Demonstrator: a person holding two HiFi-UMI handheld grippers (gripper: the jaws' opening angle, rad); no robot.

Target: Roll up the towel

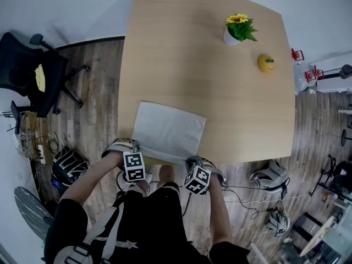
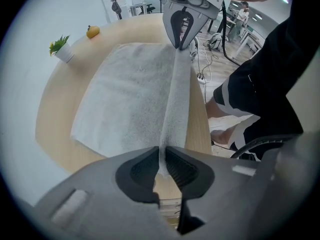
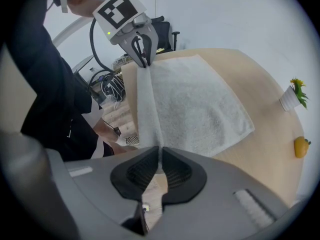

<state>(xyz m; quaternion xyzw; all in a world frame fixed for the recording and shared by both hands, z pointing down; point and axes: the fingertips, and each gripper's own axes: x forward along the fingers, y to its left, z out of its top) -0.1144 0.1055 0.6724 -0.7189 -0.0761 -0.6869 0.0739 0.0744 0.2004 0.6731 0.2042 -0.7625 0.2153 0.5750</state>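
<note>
Two claws, one towel edge, and both are clenched on it! In the left gripper view, the left gripper (image 2: 162,156) sits at the bottom centre with its jaws nearly together. Only a thin sliver of white towel (image 2: 130,94) is squeezed between the ribbed pads. A raised band of cloth runs from there straight up the frame to the right gripper (image 2: 181,39) at top centre, which bites the other end of that edge.

The right gripper view mirrors it: jaws pinched tight on the fabric at bottom centre, and the band climbs to the other claw at upper left.

In the head view, the towel lies flat in the lower middle of the frame on the light wooden table (image 1: 192,54), with its near edge right at the table's bottom edge. The claws grip that edge's two corners, one at lower left and one at lower right, both pointing steeply down.

Well apart, toward the upper right, stand a potted sunflower (image 1: 238,29) and a yellow fruit (image 1: 267,63). An office chair (image 1: 33,73) sits at far left on the floor.
</note>
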